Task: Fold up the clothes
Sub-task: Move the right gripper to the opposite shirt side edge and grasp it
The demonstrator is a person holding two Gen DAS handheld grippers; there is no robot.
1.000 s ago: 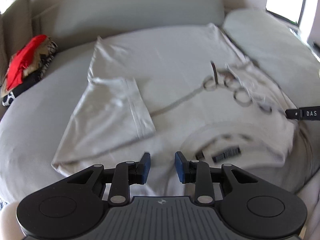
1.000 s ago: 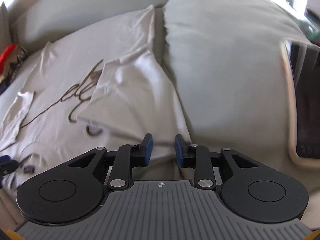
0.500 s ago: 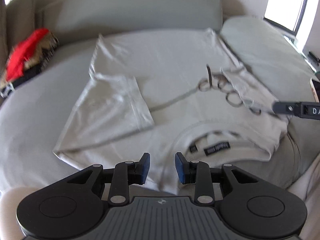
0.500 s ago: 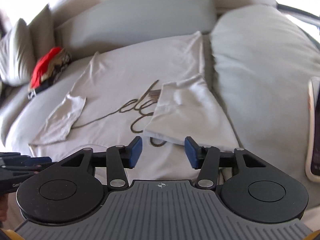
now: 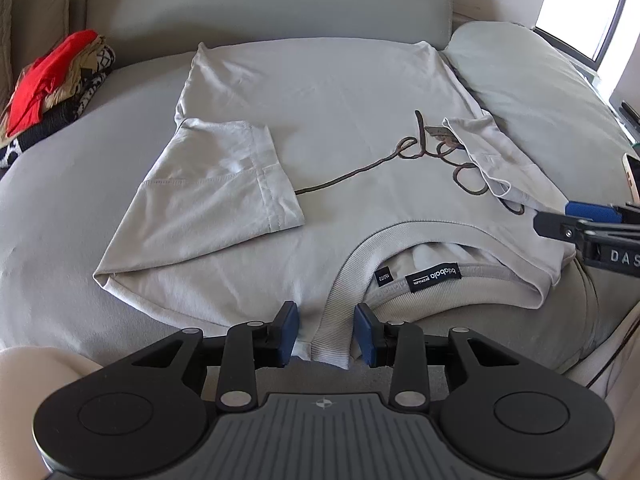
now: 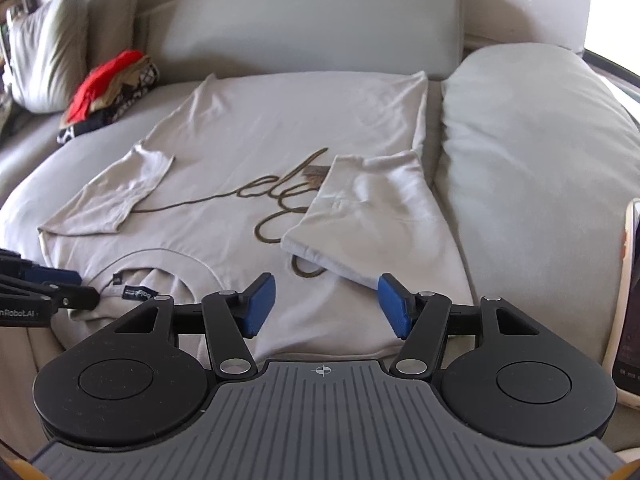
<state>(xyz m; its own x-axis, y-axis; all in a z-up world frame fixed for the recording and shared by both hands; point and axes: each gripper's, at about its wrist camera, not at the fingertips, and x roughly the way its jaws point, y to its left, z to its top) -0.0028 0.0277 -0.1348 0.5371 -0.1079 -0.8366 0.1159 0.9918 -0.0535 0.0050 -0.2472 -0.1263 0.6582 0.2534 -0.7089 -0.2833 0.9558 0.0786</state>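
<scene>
The T-shirt (image 5: 340, 128) lies flat on the sofa (image 5: 280, 4), both sleeves now folded inward. The right claw (image 6: 326, 306) has let the right sleeve (image 6: 368, 208) go and is spreading, empty. The left claw (image 5: 325, 330), opening slightly, straddles the collar (image 5: 340, 296) unpinched. Next probably comes the body fold.

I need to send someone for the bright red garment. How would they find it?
On the grey sofa, look at the far left end beside the upright cushion. A small clothes pile sits there; the red garment tops it, the only vivid colour around.
</scene>
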